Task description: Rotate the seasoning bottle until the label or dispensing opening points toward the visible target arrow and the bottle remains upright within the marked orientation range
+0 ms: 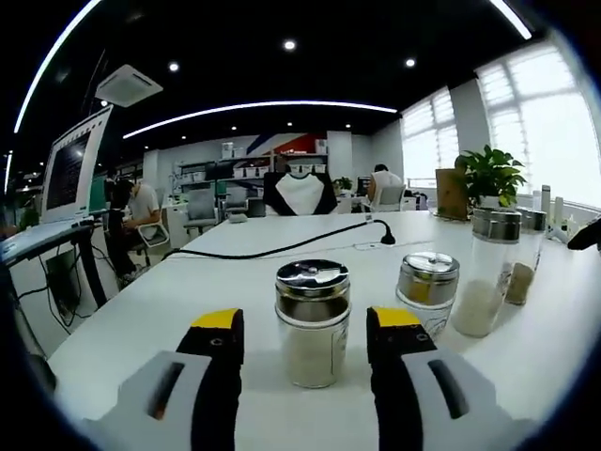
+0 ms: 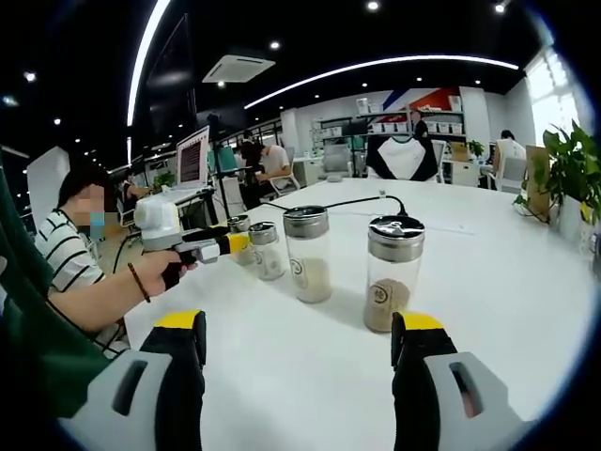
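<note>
Left gripper view: the left gripper (image 1: 305, 329) stands wide open around a short glass seasoning bottle with a steel cap (image 1: 312, 324), upright on the white surface (image 1: 235, 282) in a bright office. Right gripper view: the right gripper (image 2: 299, 340) gapes, holding nothing, on the same surface.

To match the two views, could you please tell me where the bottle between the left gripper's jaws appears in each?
Left gripper view: bottle low centre, between the jaws.
Right gripper view: left of centre, at the left gripper's tip.
Shared landmark: the plant, right edge.
</note>
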Demonstrator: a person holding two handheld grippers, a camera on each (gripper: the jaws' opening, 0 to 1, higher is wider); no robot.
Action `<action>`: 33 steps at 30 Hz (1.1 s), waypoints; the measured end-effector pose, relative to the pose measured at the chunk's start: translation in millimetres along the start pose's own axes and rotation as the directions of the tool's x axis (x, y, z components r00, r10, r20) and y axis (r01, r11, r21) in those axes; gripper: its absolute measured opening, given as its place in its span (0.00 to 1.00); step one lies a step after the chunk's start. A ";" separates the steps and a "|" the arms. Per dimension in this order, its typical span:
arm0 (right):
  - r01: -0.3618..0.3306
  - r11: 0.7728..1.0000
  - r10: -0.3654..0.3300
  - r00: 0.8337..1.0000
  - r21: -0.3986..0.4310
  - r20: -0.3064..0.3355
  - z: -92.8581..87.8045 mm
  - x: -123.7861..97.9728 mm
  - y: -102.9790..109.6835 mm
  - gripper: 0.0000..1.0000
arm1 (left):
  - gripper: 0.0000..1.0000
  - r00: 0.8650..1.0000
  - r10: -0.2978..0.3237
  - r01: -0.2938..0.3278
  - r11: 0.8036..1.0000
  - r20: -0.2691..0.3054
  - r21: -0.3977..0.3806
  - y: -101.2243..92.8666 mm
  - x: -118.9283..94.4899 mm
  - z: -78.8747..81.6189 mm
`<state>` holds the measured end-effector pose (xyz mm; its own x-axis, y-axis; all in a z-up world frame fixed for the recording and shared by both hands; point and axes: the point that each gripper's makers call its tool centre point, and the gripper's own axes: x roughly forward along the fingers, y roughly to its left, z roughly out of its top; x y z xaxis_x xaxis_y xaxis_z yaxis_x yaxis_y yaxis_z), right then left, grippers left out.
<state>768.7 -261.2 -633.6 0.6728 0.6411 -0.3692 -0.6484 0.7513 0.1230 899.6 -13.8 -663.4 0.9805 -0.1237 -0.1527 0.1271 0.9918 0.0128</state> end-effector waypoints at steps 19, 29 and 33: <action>0.007 1.000 -0.007 1.000 0.012 0.006 -0.3 -1.5 -4.5 0.82 | 0.35 0.999 -0.036 0.036 0.999 -0.036 -0.004 -2.1 11.3 -4.5; 0.010 1.000 -0.010 1.000 0.017 0.003 -2.6 -1.0 -5.0 0.82 | 0.34 0.998 -0.049 0.049 0.999 -0.033 -0.004 -1.2 11.6 -3.9; 0.019 1.000 -0.019 1.000 0.018 0.004 -2.5 -3.8 -7.8 0.82 | 0.34 0.998 -0.057 0.057 0.998 -0.033 -0.003 -2.1 12.1 -4.4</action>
<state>770.3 -269.8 -635.5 0.6868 0.6270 -0.3676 -0.6288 0.7663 0.1322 910.6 -17.3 -669.6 0.9661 -0.1787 -0.1862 0.1821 0.9833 0.0010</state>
